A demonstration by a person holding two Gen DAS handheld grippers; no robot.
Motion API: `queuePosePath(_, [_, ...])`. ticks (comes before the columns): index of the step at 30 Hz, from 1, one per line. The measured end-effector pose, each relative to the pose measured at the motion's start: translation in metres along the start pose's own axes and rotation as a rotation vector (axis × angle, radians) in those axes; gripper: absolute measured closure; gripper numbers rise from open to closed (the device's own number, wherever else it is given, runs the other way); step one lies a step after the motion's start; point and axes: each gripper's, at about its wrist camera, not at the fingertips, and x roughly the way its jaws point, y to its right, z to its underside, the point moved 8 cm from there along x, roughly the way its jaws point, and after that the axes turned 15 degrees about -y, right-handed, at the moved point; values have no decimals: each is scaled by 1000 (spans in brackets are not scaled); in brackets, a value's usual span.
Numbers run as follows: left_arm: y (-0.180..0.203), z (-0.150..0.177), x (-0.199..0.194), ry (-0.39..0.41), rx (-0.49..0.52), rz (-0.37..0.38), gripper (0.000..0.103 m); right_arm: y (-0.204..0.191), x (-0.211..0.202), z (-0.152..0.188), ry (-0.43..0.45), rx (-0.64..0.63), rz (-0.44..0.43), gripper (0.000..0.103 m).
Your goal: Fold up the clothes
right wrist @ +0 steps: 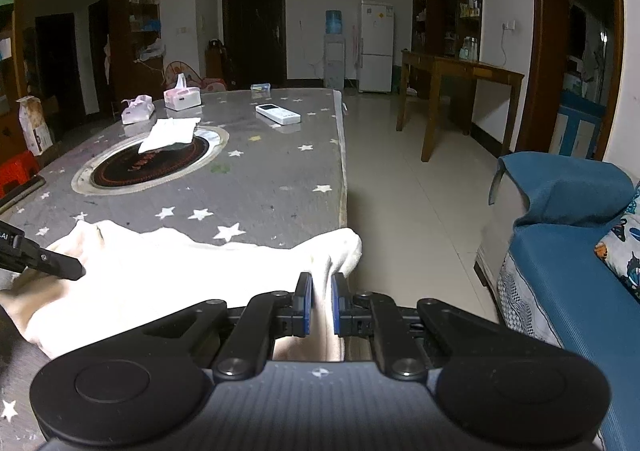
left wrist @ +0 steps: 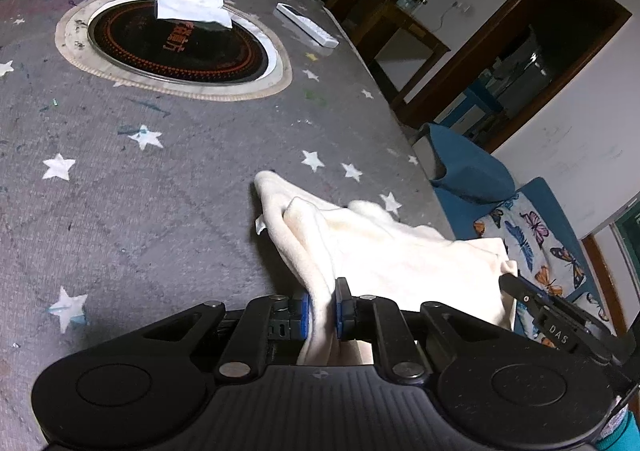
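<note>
The left gripper (left wrist: 322,311) is clenched on a bunched fold of the cream cloth (left wrist: 384,247), the fabric pinched between its blue pads (left wrist: 305,313) and trailing down behind them. The right gripper (right wrist: 322,303) likewise clamps an edge of the cloth (right wrist: 168,271), which passes between its pads (right wrist: 307,305) and hangs below. In the right wrist view the left gripper's black finger (right wrist: 52,261) reaches in over the cloth from the left; in the left wrist view the right gripper (left wrist: 560,315) shows at the cloth's far right corner.

The cloth lies spread between the two grippers at the near edge of the table (left wrist: 140,191), one rumpled corner pointing toward the table's middle and another draped over the table's right edge.

Farther along the table a round black burner (left wrist: 176,47) sits sunk in a pale ring. A white tissue (left wrist: 192,1) lies on the burner's far rim. To the burner's right, near the table edge, lies a white remote (left wrist: 306,25). Beyond the burner stand two pink tissue packs (right wrist: 138,114) (right wrist: 182,97).

Right of the table is a blue sofa (right wrist: 560,271) with a butterfly cushion (left wrist: 536,239). Past the table's far end stand a wooden desk (right wrist: 460,71), a white fridge (right wrist: 376,47) and a water dispenser (right wrist: 334,51).
</note>
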Motion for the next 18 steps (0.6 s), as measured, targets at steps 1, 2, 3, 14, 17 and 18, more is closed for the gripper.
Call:
queuePosePath(1, [0,0,1,-1,4,-4,89,1,2,0,-3,1,1,94])
queuePosePath(2, [-1,1,2,-1,8,-9,89,1,3,1,-6,2,4,94])
queuePosePath(3, [-1,1,2,-2,12,-11,89,2,5,2,-10,2,8,94])
queuePosePath(14, [4,4,0,15,88,-93,79,2,8,5,-10,-15,49,88])
queuePosePath(17, [6,5,-1,23,114,-118,74,-1,0,5,4,-17,44,86])
queuePosePath(18, [7,6,-2,25,118,-123,72,-3,-2,5,6,-19,39,81])
